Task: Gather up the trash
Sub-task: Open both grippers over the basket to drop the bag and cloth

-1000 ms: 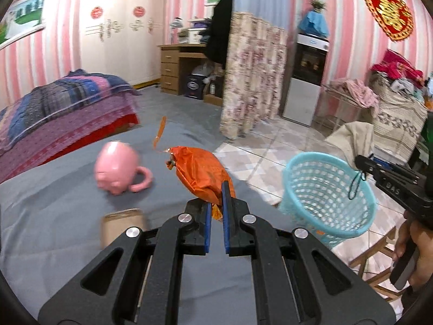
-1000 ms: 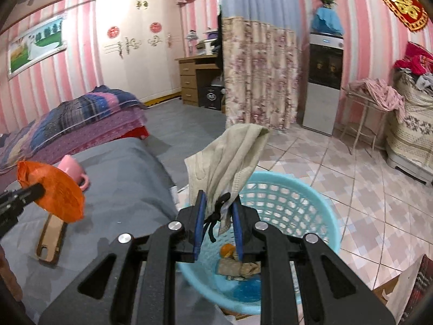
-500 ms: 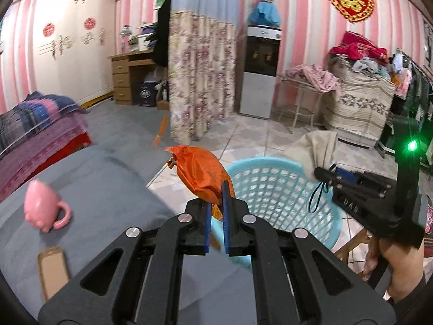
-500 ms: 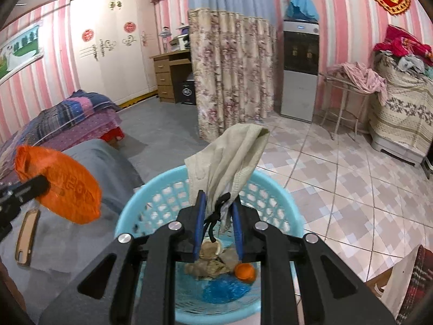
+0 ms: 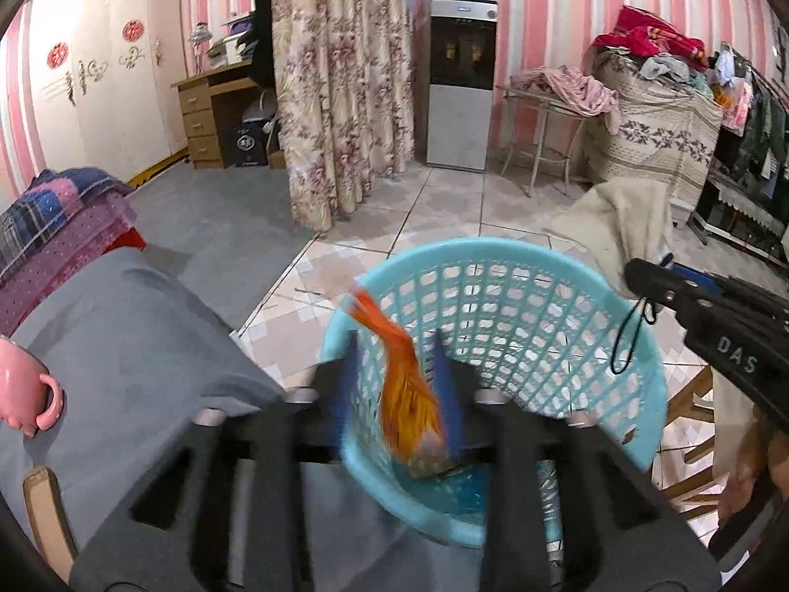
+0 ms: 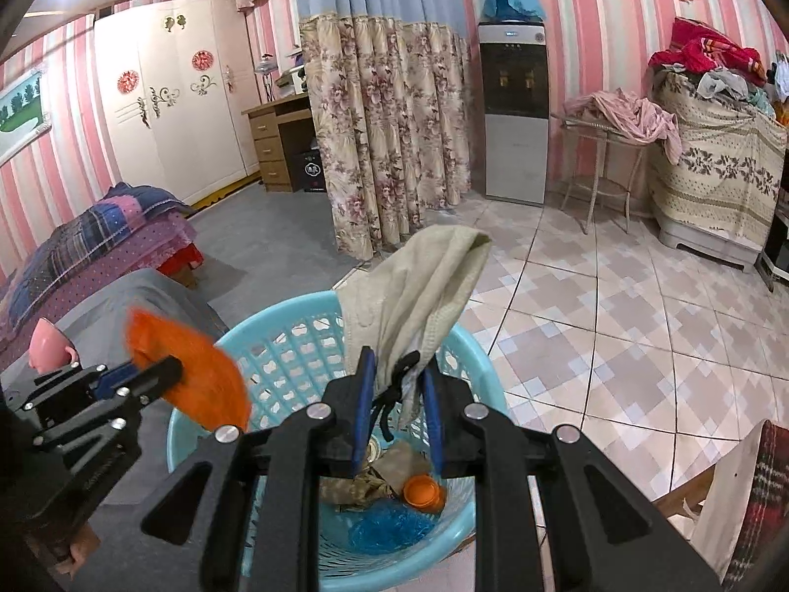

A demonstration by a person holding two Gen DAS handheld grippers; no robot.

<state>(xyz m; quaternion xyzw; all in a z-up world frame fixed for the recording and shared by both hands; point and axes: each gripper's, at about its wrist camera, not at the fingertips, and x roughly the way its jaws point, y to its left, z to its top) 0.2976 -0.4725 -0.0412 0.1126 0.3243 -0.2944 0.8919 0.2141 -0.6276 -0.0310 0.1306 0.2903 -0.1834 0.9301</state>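
My left gripper [image 5: 393, 345] hangs over the light-blue basket [image 5: 493, 246], and its jaws are opening. The orange plastic bag [image 5: 404, 394] is blurred between the parted blue pads, and neither pad presses on it. In the right wrist view the same orange bag [image 6: 197, 375] sits at the tip of the left gripper [image 6: 167, 370], above the basket's rim [image 6: 276, 311]. My right gripper [image 6: 397, 365] is shut on a beige cloth [image 6: 419, 286] with a black cord, held above the basket. From the left wrist view, the right gripper [image 5: 636, 271] and cloth [image 5: 621, 217] are at the basket's far right.
A pink mug [image 5: 24, 394] and a brown flat item [image 5: 44, 508] lie on the grey-covered table [image 5: 123, 320] left of the basket. Inside the basket are an orange cap [image 6: 421, 491], blue plastic [image 6: 389, 528] and crumpled scraps. A wooden chair [image 5: 690, 404] stands to the right.
My left gripper has swung right from above the table to over the basket. Its jaws have parted and the orange bag is slipping down. The right gripper has sunk closer to the basket.
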